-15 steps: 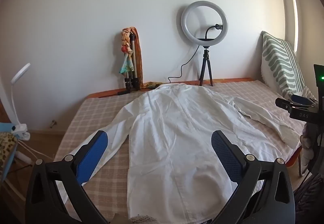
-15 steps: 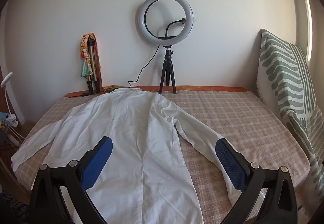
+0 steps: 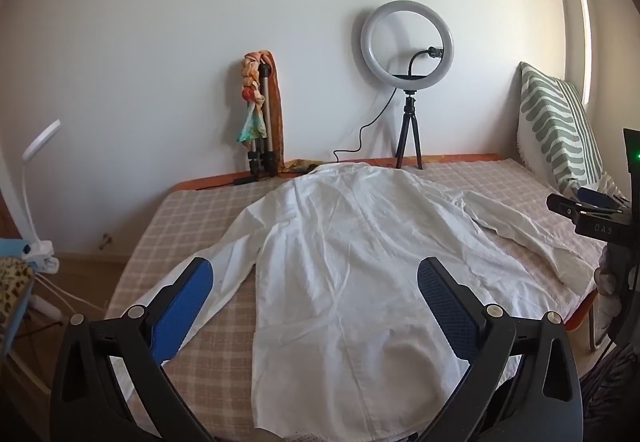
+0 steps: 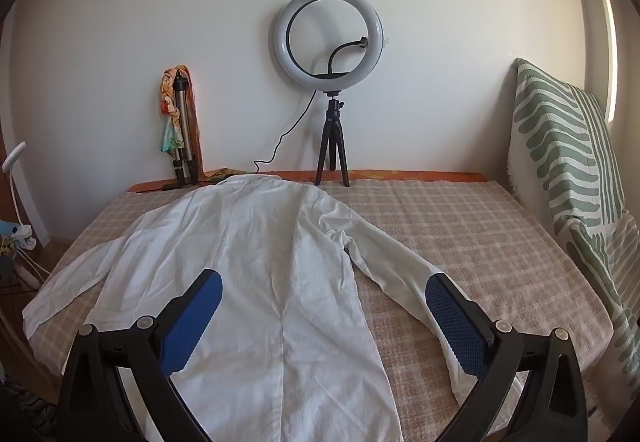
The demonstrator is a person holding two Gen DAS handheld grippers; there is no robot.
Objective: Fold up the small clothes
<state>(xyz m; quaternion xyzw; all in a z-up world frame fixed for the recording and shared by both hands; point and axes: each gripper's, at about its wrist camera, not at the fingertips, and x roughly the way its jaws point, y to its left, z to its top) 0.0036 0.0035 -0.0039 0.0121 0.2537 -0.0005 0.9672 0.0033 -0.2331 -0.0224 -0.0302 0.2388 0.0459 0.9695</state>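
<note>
A white long-sleeved shirt [image 3: 340, 262] lies flat on the checked bed, collar toward the far wall, both sleeves spread outward; it also shows in the right wrist view [image 4: 256, 274]. My left gripper [image 3: 314, 274] is open and empty, held above the shirt's lower body and left sleeve. My right gripper [image 4: 322, 286] is open and empty, above the shirt's lower right side, its right finger over the right sleeve [image 4: 400, 274]. The right gripper's body [image 3: 592, 218] shows at the right edge of the left wrist view.
The checked bed cover [image 4: 480, 242] fills the scene. A ring light on a tripod [image 4: 330, 42] and a folded tripod with scarves [image 4: 180, 122] stand at the far wall. A green-striped cushion [image 4: 568, 146] leans at the right. A clip lamp [image 3: 36, 178] stands left.
Both views have shifted only slightly; the shirt and both open grippers look the same as before.
</note>
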